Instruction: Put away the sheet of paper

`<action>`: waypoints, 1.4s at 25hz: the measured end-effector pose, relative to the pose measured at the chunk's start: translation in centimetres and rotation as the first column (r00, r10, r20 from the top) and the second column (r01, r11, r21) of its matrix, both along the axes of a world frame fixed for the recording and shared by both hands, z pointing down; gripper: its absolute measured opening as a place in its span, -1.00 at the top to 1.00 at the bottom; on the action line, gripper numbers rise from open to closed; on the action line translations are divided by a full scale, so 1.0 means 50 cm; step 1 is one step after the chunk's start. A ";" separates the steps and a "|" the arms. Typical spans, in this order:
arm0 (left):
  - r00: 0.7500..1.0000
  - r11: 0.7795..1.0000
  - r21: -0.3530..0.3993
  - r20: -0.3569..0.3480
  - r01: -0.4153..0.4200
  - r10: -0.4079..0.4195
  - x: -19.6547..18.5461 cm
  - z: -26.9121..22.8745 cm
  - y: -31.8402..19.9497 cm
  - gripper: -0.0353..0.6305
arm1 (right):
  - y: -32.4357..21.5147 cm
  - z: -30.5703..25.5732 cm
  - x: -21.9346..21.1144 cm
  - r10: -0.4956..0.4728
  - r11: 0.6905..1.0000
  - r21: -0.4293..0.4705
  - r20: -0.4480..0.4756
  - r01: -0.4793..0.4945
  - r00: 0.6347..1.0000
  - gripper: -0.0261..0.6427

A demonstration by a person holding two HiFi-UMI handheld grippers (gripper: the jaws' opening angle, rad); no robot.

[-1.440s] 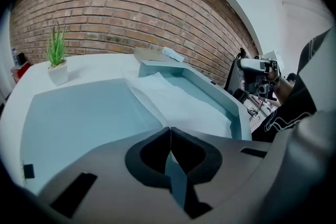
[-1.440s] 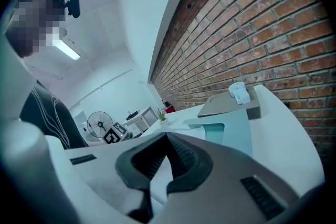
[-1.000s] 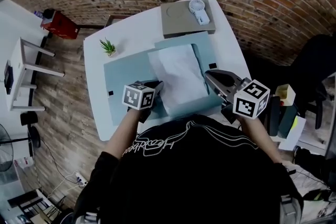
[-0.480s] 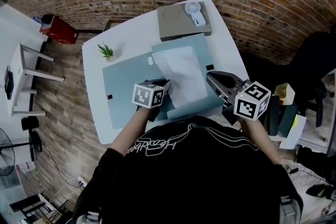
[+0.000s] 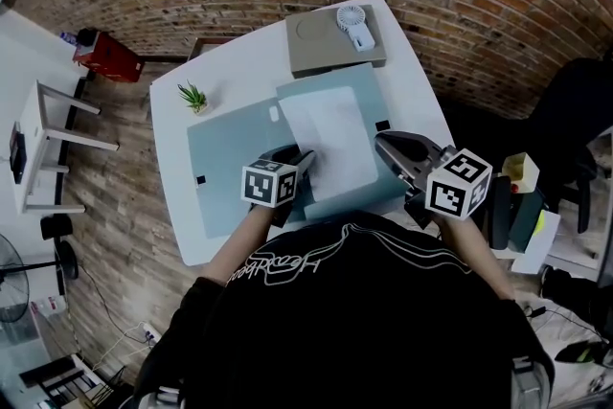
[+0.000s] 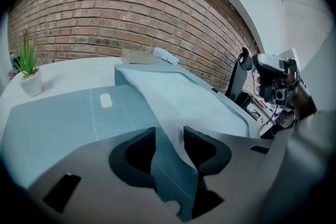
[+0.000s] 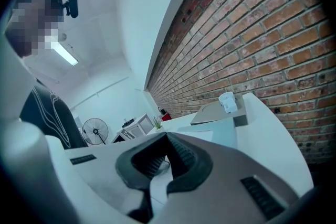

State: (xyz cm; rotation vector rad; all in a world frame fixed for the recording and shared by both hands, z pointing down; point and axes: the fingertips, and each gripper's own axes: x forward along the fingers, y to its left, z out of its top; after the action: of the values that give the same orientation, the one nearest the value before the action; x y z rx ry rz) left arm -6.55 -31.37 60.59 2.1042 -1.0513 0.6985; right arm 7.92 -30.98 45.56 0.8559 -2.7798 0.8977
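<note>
On the white table (image 5: 172, 110), centre of the head view: an open teal folder (image 5: 230, 158), with the sheet of paper (image 5: 330, 134) lying flat across its right half. Judged main risk: with nothing gripping it, sliding or curling of the loose sheet off the folder's near edge, toward the lower frame; likewise creasing of its near corner if snagged by a pad on withdrawal. Lesser risk: dragging of the light folder itself across the smooth tabletop if nudged, leaving cover and sheet misaligned at closing. Left gripper (image 5: 293, 156), lower centre, at the sheet's near left corner; jaws spread and opening, with the sheet's pale edge and the teal folder beneath it visible in the gap, neither pad seen pressing on either. Right gripper (image 5: 381, 141), right of centre, raised just beside the folder's right edge, apart from the sheet; jaws pressed together, nothing between. Sheet thus inside the left gap yet free, extending away toward the upper frame.
</note>
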 end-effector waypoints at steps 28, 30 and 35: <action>0.937 0.965 0.261 -0.335 -0.009 0.099 -0.047 -0.311 0.098 0.76 | 0.075 -0.064 -0.093 0.029 0.999 0.022 0.030 -0.029 0.999 0.92; 0.927 0.961 0.274 -0.357 -0.016 0.118 -0.051 -0.338 0.108 0.77 | 0.087 -0.072 -0.095 0.039 0.999 0.025 0.028 -0.040 0.999 0.92; 0.908 0.949 0.315 -0.390 -0.026 0.155 -0.053 -0.389 0.133 0.78 | 0.116 -0.100 -0.093 0.051 0.997 0.056 0.037 -0.053 0.998 0.92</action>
State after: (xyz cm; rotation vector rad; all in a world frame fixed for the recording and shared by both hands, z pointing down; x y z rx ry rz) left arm -9.19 -24.74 41.11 2.4359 -0.8650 0.1162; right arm 3.28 -25.17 40.58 0.9339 -2.8386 0.8526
